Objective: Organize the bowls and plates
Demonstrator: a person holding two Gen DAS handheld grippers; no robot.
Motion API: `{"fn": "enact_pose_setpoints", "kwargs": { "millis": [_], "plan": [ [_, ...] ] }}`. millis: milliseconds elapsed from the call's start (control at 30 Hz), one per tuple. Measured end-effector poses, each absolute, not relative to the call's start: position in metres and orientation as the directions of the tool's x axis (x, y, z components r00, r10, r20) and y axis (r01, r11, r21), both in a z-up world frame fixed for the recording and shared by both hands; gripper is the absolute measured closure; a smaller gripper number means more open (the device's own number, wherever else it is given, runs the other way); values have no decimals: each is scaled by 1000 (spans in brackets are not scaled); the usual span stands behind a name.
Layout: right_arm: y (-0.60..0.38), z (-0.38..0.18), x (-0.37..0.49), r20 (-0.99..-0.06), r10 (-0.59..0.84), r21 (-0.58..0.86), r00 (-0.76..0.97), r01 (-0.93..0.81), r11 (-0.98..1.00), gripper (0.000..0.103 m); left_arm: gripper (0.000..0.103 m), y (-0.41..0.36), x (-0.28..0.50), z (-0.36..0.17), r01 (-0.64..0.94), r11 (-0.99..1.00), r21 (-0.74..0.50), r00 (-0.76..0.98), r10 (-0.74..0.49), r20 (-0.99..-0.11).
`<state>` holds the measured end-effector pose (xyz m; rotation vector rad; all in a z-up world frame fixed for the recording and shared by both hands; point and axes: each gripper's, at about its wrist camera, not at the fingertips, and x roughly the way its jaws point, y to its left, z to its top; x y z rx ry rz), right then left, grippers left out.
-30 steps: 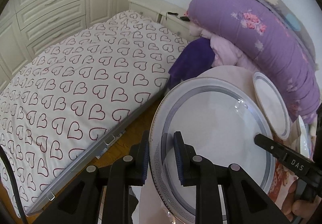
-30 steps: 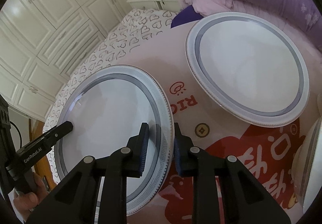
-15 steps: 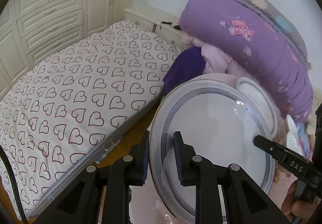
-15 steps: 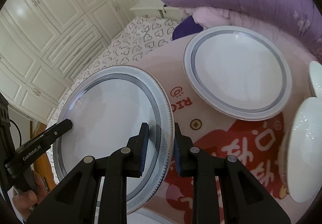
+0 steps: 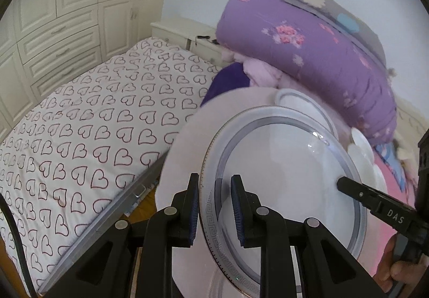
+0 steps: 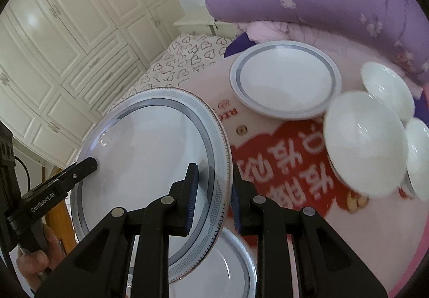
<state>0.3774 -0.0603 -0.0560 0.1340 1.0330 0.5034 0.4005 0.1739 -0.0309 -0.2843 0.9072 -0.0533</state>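
Note:
Both grippers hold one large white plate with a grey ring and key-pattern rim (image 5: 281, 180) in the air above the round table. My left gripper (image 5: 214, 207) is shut on its near rim. My right gripper (image 6: 213, 198) is shut on the opposite rim (image 6: 150, 153). A second grey-ringed plate (image 6: 284, 83) lies on the table's far side. Another ringed plate (image 6: 222, 271) lies under the held one. Three white bowls (image 6: 364, 142) sit at the right.
The round table (image 6: 281, 158) has a pink cloth with red print. A bed with a heart-pattern sheet (image 5: 88, 126) lies at the left. Purple bedding (image 5: 308, 56) is piled behind the table. White wardrobes (image 6: 67, 30) line the far wall.
Both grippers have lifted the large plate and drawn it back from the table. More of the table, the bowls and a plate beneath have come into view.

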Motion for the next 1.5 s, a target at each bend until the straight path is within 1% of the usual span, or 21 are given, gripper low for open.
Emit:
{"fn": "enact_pose_setpoints", "kwargs": {
  "millis": [300,467,767,1000,1333,1500],
  "plan": [
    [-81,-64,332,-798,448,331,404,-328,885,80,84,155,341,-29,-40,970,-240,580,-173,-796],
    [-88,-77,314,-809,443,333,386,-320,887,80,84,146,328,-34,-41,972,-230,553,-170,-816],
    [-94,-98,301,-833,423,318,357,-318,893,80,83,125,330,-46,-40,981,-189,518,-142,-844],
    [-94,-111,300,-847,408,304,341,-319,898,80,83,122,341,-62,-38,985,-167,493,-126,-861],
    [-87,-111,295,-854,374,254,360,-338,906,80,81,125,344,-80,-28,986,-163,486,-129,-864],
    [-83,-108,292,-864,337,207,374,-346,915,77,81,123,344,-84,-18,988,-154,488,-126,-864]
  ]
}}
